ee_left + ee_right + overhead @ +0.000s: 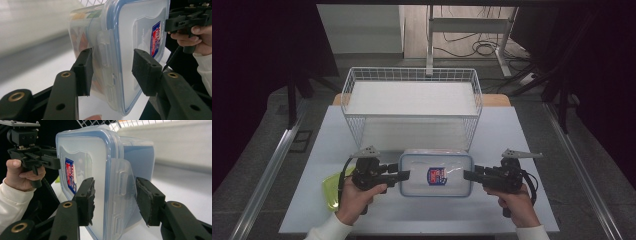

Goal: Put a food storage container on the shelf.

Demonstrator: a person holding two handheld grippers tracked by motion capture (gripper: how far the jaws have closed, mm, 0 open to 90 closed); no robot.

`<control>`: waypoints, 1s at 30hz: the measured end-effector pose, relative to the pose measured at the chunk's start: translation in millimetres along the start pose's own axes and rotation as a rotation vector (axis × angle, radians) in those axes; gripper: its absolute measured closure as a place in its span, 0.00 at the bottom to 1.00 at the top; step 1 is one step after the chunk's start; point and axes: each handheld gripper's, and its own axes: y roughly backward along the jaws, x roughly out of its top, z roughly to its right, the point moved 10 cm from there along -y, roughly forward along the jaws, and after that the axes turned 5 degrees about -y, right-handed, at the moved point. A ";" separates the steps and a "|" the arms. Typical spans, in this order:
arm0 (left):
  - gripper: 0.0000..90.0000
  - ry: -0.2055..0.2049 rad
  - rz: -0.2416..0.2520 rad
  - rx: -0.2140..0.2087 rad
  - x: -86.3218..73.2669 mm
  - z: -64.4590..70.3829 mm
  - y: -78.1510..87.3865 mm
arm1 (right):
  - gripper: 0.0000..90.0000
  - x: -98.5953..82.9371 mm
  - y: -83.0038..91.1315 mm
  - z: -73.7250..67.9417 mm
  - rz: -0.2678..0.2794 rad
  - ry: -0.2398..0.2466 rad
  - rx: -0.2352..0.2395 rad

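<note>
A: Bench [512, 135], high view, read left to right. What lies at the far left?

B: A green lid [330, 189], partly under the person's left hand [354, 197].

A: And the left hand-held gripper [404, 175]?

B: Its jaws stand apart, spanning the left-end latch flap [106, 62] of the clear lidded container [436, 174]; one pad touches the flap side, the other sits just off the lid.

A: Where is the container itself?

B: At the bench's near middle, just in front of the white wire basket [412, 100], its blue-rimmed lid bearing a red and blue label [437, 176].

A: The right hand-held gripper [468, 175]?

B: Likewise part open, its jaws astride the right-end latch flap [122, 185]; whether the pads press it cannot be told. The right hand [514, 202] grips its handle.
</note>
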 end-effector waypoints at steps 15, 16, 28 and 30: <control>0.58 -0.045 0.063 0.016 44.9 -7.0 29.1 | 0.57 51.2 0.0 -25.3 0.043 0.081 0.008; 0.58 -0.046 0.066 0.020 47.9 -7.5 31.0 | 0.57 54.8 -0.5 -26.8 0.046 0.085 0.009; 0.58 -0.075 0.092 0.023 78.9 -16.7 45.9 | 0.57 87.4 -4.2 -38.4 0.072 0.119 0.012; 0.59 -0.073 0.098 0.021 83.7 -18.3 48.1 | 0.57 96.0 -4.6 -41.5 0.074 0.129 0.008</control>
